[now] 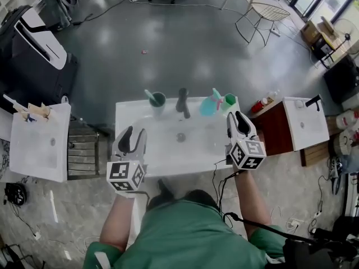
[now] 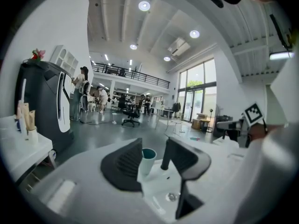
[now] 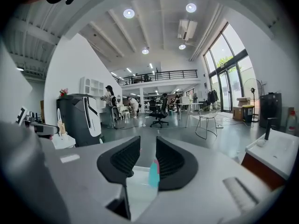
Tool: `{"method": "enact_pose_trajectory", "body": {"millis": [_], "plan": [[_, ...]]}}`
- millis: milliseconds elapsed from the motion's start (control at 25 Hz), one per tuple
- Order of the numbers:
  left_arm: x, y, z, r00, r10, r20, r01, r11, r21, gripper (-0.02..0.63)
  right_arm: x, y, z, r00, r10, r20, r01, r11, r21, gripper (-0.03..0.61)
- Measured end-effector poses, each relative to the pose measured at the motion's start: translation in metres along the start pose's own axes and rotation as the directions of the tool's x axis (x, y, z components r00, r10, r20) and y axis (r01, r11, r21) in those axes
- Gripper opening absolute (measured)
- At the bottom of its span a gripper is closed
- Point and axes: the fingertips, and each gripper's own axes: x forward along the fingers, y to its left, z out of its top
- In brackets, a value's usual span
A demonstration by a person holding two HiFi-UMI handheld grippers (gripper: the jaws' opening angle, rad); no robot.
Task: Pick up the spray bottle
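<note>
**Over the white bench: both jaws spread, bottle untouched**

At the centre of the head view, the white bench with its sunken basin lies below me. Along its far edge, left to right, stand a green cup, a black tap, the spray bottle and a second green cup just beside it. My left gripper hovers over the bench's lower left part, its jaws spread with nothing between them. In its own view the cup and tap show beyond the gap. My right gripper is at the bench's right edge, near the bottle, its jaws likewise spread. In the right gripper view the pale blue bottle shows low in the gap, close to the right-hand jaw. It seems to stand beyond the tips, unpinched, though blur makes that hard to judge.
</note>
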Motion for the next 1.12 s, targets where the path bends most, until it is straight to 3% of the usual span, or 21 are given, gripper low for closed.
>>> {"method": "enact_pose_trajectory", "body": {"millis": [200,600,1120], "plan": [[0.024,0.007,-0.009,0.999,-0.024,-0.040,0.024,1.000,-0.002,0.176,0.032,-0.005,-0.015,0.999,-0.004,-0.042,0.004,1.000,0.010,0.098],[0.059,0.003,-0.037,0.993,0.009,-0.119,-0.012,1.000,-0.022,0.173,0.089,-0.032,-0.051,0.992,0.041,-0.122,-0.034,0.997,0.065,0.122],[0.076,0.012,-0.062,0.982,0.048,-0.180,-0.057,0.997,-0.046,0.170,0.143,-0.043,-0.077,0.981,0.058,-0.186,-0.050,0.998,0.048,0.129]]}}
